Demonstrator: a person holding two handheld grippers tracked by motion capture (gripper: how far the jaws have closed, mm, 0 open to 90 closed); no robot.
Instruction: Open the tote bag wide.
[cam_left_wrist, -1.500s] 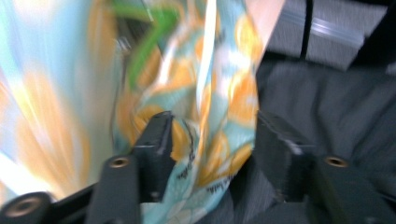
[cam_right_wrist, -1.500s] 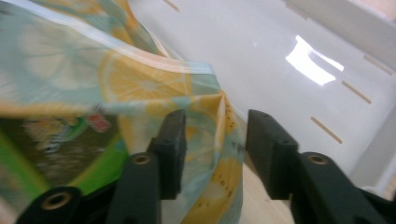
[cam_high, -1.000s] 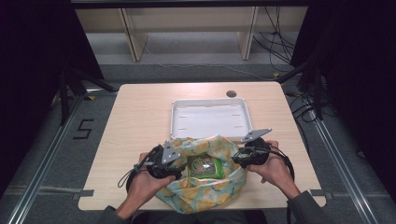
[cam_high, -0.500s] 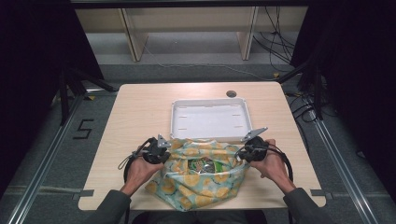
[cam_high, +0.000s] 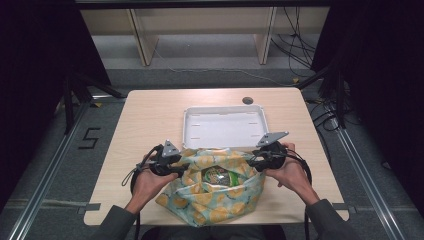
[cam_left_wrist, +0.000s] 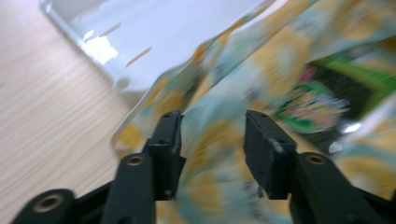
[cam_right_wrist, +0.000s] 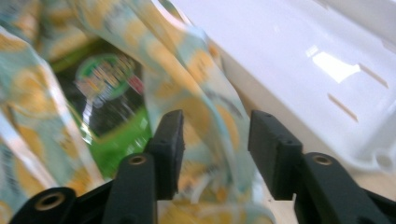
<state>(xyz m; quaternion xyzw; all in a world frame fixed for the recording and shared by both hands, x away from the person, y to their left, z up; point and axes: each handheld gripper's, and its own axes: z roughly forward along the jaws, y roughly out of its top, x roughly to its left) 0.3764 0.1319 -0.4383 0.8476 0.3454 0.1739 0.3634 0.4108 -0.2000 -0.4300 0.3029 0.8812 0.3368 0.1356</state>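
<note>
Right now my left gripper (cam_high: 176, 164) sits at the left edge of the lemon-print cloth bag (cam_high: 215, 200), and my right gripper (cam_high: 254, 161) sits at its right edge, both at the bag's mouth near the front of the wooden table (cam_high: 150, 115). My left jaws have just been opening: in the left gripper view they stand apart with the bag's patterned fabric (cam_left_wrist: 219, 154) lying between them, and I see a gap on both sides, so nothing is pinched. My right jaws have just been opening too; in the right gripper view a fold of the same fabric (cam_right_wrist: 205, 121) rises between them, loose, with the pads off it. The bag lies slumped on the table, its mouth spread wide between my two hands (cam_high: 150, 182). Inside it I can see a green and black snack packet (cam_high: 220, 176), its printed label too blurred to read. Just behind the bag, touching or nearly touching its rim, lies a white plastic tray (cam_high: 190, 127), with bare table on both sides.
</note>
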